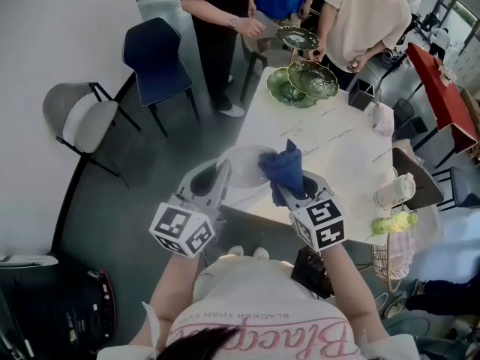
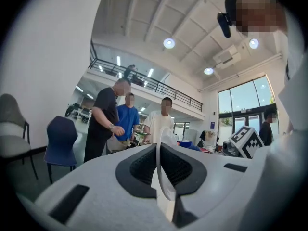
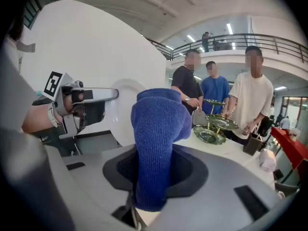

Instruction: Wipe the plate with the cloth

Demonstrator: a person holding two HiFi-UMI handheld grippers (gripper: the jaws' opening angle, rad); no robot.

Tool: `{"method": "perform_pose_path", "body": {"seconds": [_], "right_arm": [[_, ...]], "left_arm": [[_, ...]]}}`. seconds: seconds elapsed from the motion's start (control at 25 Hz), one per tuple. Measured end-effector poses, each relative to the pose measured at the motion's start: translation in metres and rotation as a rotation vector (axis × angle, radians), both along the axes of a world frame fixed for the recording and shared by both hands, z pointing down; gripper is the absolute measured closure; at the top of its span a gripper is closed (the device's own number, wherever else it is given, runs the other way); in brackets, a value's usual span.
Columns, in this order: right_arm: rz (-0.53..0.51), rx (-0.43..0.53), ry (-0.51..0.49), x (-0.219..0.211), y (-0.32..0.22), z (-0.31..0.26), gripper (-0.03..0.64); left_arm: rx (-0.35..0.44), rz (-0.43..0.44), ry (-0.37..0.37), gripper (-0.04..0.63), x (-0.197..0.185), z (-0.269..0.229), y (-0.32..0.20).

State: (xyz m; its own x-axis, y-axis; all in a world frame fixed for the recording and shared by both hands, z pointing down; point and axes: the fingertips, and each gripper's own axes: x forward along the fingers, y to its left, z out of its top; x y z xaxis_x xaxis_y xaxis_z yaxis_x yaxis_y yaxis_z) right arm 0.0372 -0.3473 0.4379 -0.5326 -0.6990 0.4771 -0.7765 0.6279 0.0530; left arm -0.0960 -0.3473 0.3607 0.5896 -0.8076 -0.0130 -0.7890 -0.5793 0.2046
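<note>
Head view: two grippers work at the near edge of one white marble-patterned table (image 1: pixel 341 152). The left gripper (image 1: pixel 221 177) holds one round white plate (image 1: pixel 244 165) by its rim, on edge above the table's corner. The right gripper (image 1: pixel 300 192) carries one dark blue knitted cloth (image 1: pixel 283 167), bunched up against the plate's right side; whether they touch cannot be told. At the far end stands one tiered stand of three green glass dishes (image 1: pixel 311 79), with three people (image 1: pixel 217 21) around it. Two chairs stand on the floor to the left, one dark blue (image 1: pixel 154 51) and one grey (image 1: pixel 81 118).

Left gripper view: the jaws are nearly together, clamped on the plate's thin rim, which shows edge-on between them. The three people, both chairs and the right gripper's one marker cube (image 2: pixel 248 141) lie beyond.

Right gripper view: the jaws pinch the cloth, which rises in a thick fold between them. The plate fills the left, its face towards the camera, the left gripper on its edge.
</note>
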Motion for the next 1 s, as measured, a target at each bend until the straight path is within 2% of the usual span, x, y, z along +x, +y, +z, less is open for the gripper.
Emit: {"method": "perform_pose_path", "body": {"seconds": [0.16, 0.4, 0.48, 0.64, 0.76, 0.88, 1.0], "right_arm": [[0.05, -0.007, -0.006, 0.029, -0.004, 0.0, 0.506], [0.015, 0.026, -0.049, 0.052, -0.001, -0.027, 0.506], [-0.054, 0.062, -0.043, 0.048, 0.003, -0.046, 0.506], [-0.265, 0.154, 0.006, 0.019, 0.021, -0.089, 0.506], [-0.388, 0.18, 0.058, -0.01, 0.033, -0.106, 0.506], [-0.475, 0.18, 0.094, -0.033, 0.041, -0.105, 0.506], [-0.515, 0.172, 0.137, -0.038, 0.041, -0.094, 0.506]], "left_arm": [[0.18, 0.072, -0.167, 0.577, 0.005, -0.005, 0.007], [0.406, 0.201, -0.424, 0.577, 0.02, -0.001, 0.024], [0.468, 0.233, -0.533, 0.577, 0.026, 0.004, 0.026], [0.578, 0.301, -0.732, 0.577, 0.043, 0.014, 0.033], [0.646, 0.342, -0.811, 0.577, 0.055, 0.015, 0.039], [0.68, 0.369, -0.831, 0.577, 0.065, 0.015, 0.043], [0.696, 0.381, -0.857, 0.577, 0.07, 0.02, 0.044]]}}
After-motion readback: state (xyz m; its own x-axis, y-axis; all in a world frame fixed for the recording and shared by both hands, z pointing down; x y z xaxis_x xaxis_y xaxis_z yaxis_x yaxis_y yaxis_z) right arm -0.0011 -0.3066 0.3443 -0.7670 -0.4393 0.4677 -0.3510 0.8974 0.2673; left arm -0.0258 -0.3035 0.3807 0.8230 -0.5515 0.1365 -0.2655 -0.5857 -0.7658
